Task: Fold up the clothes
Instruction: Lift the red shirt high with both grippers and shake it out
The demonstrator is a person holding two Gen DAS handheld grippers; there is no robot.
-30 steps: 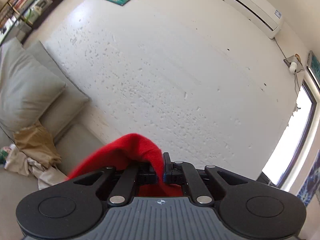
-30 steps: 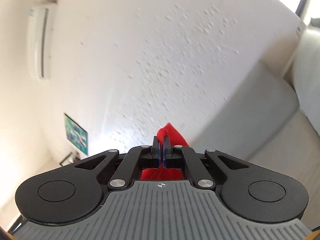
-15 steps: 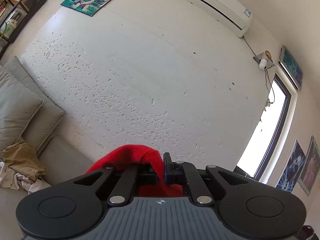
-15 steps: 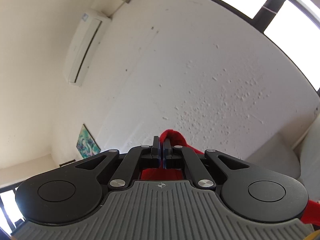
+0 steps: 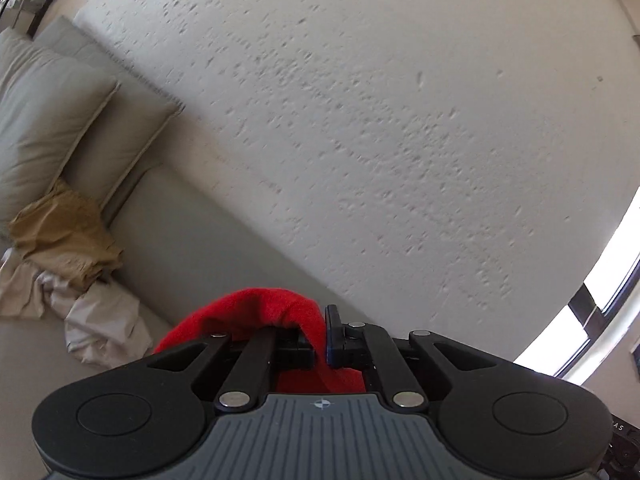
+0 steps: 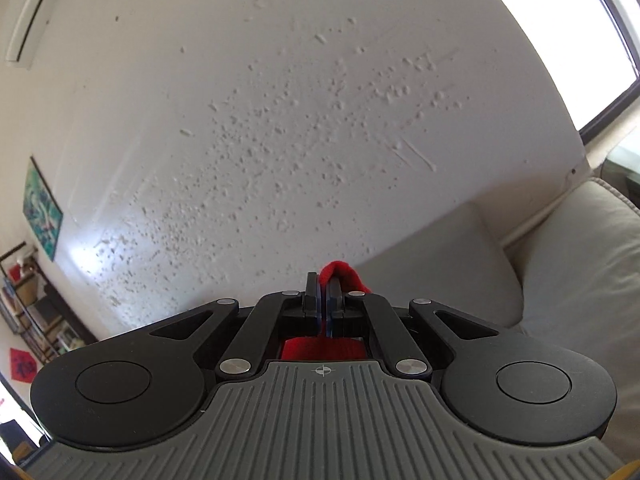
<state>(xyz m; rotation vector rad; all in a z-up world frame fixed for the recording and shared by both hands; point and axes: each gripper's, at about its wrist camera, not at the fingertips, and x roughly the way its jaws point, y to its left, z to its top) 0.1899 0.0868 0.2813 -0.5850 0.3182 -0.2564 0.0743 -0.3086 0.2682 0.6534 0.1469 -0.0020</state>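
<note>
Both grippers up in the air, each pinching the red garment. Left gripper is clamped on a thick bunch of the red cloth, which humps over its left finger toward 10 o'clock. Right gripper is squeezed tight on a thin edge, red peeking out at 1 o'clock past the tips. The rest of the garment hangs below, out of sight.

My read: this is the lift-and-spread before laying it on the sofa. To do it well, keep both pinches firm, draw the hands apart until the edge runs taut and level, then lower evenly so the cloth lands flat.

The count: one red garment, two grippers. Over at 9 o'clock in the left view, one tan garment, one pale one beneath it, two cushions.
</note>
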